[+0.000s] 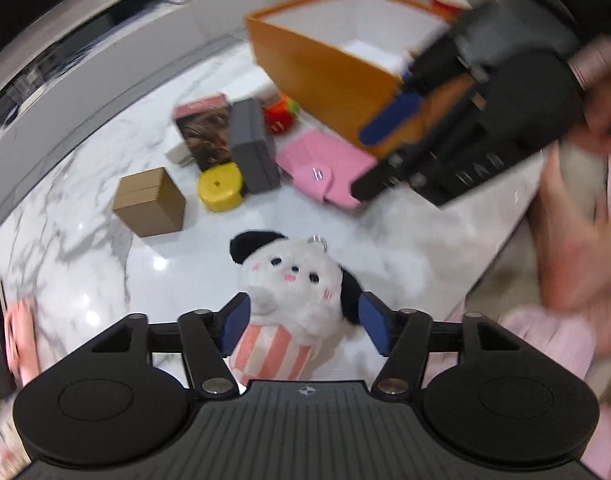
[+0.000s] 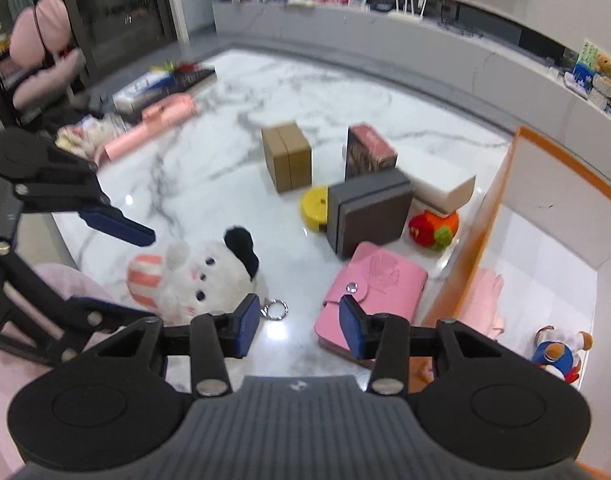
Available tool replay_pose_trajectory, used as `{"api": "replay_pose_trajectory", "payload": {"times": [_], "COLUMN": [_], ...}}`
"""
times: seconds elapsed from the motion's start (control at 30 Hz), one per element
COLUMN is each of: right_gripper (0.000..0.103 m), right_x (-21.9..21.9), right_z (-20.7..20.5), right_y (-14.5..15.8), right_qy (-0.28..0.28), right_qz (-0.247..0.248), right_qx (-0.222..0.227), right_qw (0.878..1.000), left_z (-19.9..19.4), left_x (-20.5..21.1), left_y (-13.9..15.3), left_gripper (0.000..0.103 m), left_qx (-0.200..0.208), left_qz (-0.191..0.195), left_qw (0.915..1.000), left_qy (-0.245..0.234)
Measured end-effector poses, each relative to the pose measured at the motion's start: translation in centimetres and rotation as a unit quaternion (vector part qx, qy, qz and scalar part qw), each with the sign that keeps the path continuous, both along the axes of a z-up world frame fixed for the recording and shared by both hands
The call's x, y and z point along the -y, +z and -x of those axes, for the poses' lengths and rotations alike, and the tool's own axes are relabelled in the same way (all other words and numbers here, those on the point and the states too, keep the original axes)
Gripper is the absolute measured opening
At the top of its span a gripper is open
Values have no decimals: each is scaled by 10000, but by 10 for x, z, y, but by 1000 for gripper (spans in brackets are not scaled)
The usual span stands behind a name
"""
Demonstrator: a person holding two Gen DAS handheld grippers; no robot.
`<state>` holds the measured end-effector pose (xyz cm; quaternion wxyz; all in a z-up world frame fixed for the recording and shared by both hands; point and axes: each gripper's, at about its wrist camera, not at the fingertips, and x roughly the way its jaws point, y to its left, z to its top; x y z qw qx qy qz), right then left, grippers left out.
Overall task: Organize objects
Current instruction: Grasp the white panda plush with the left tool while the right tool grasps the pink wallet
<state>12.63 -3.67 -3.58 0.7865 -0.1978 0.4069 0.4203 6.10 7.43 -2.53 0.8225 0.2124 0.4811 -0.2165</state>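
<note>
Two blue-padded grippers hover over the marble floor (image 2: 233,92), both with jaws spread and nothing pinched. The plush toy (image 1: 295,286) lies on the floor between the parted fingers of the left gripper (image 1: 305,326), untouched by either pad. The right gripper (image 2: 299,330) hangs above bare floor, with the toy's keyring (image 2: 276,309) just beside its left finger and the pink wallet (image 2: 371,292) behind its right one, near the orange box (image 2: 481,216).

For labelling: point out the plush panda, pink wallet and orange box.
plush panda (image 1: 295,276): left wrist view, on its face.
pink wallet (image 2: 375,296): right wrist view, on its cover.
orange box (image 1: 325,72): left wrist view, on its side wall.
</note>
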Motion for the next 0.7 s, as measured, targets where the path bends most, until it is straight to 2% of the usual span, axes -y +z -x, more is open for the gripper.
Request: {"api": "replay_pose_trajectory", "payload": {"times": [0.13,0.23,0.37,0.47,0.53,0.7], "right_gripper": [51,55,67,68,68,68], "right_x": [-19,-32,-48,-59,-66,-74], "right_z": [-5,-11,-21,-28,-32,-43], "right_y": [-15,-25,-38,-49,-56,-70], "right_qy": [43,34,-75,-212,-310,-608], "right_qz": [443,776,1091,1311,1442,1643], "right_qx": [4,36,108,255,278,103], "right_qw": [9990,9970,9939,9908,9887,9845], "left_z": [-10,-18,-31,-36,-40,-51], "left_x": [-1,-3,-11,-15,-19,-38], "left_y": [-19,-26,-32,-39,-40,-40], "left_gripper": [75,78,80,81,78,75], "left_qx": [-44,28,-188,-226,-204,-214], "left_qz": [-272,-332,114,272,404,672], "left_qw": [9995,9992,9998,9993,9987,9936], "left_qy": [-170,-198,-25,111,226,880]}}
